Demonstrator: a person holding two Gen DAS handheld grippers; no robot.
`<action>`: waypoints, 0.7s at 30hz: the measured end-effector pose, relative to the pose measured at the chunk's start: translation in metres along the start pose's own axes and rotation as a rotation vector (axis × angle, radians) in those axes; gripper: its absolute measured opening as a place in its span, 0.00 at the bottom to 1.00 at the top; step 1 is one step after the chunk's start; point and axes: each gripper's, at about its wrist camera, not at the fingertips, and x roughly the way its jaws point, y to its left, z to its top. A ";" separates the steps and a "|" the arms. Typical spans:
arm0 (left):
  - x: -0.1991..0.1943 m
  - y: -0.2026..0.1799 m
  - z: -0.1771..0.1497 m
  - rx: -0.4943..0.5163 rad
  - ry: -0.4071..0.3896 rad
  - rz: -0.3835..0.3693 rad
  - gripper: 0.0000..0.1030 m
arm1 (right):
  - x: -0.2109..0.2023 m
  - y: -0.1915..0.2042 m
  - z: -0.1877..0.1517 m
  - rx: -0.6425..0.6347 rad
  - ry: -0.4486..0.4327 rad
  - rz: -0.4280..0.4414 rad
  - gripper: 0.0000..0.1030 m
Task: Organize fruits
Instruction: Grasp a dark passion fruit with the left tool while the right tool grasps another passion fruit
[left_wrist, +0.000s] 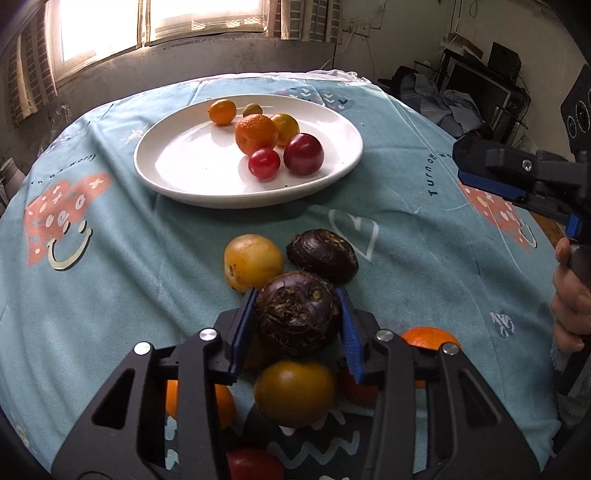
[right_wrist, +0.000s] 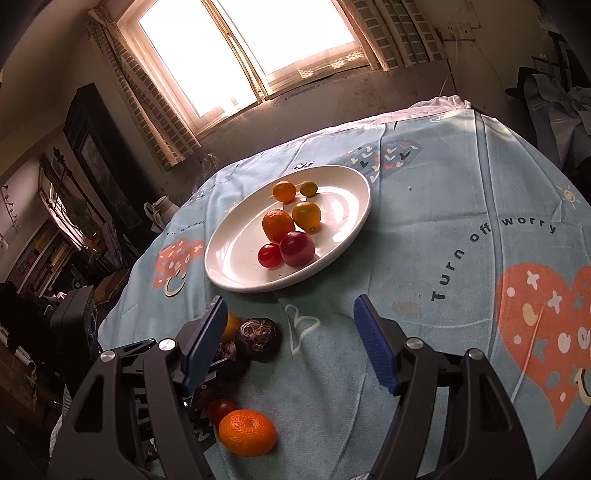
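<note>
We grip a dark chestnut between our left gripper's blue pads, just above the cloth near the loose fruit and short of the plate, while our right gripper hangs wide open, holding nothing.

Near the table's edge, the left gripper's black frame hides most of two orange citrus fruits and a small red fruit. At the right, the person's hand is cut off.
</note>
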 end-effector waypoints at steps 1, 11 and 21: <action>-0.005 0.002 0.000 -0.008 -0.014 0.012 0.42 | 0.001 0.000 0.000 -0.004 0.003 -0.002 0.69; -0.047 0.063 -0.003 -0.198 -0.110 0.154 0.42 | 0.044 0.015 -0.019 -0.054 0.180 0.035 0.69; -0.042 0.065 -0.003 -0.206 -0.096 0.207 0.42 | 0.088 0.037 -0.022 -0.029 0.295 0.039 0.56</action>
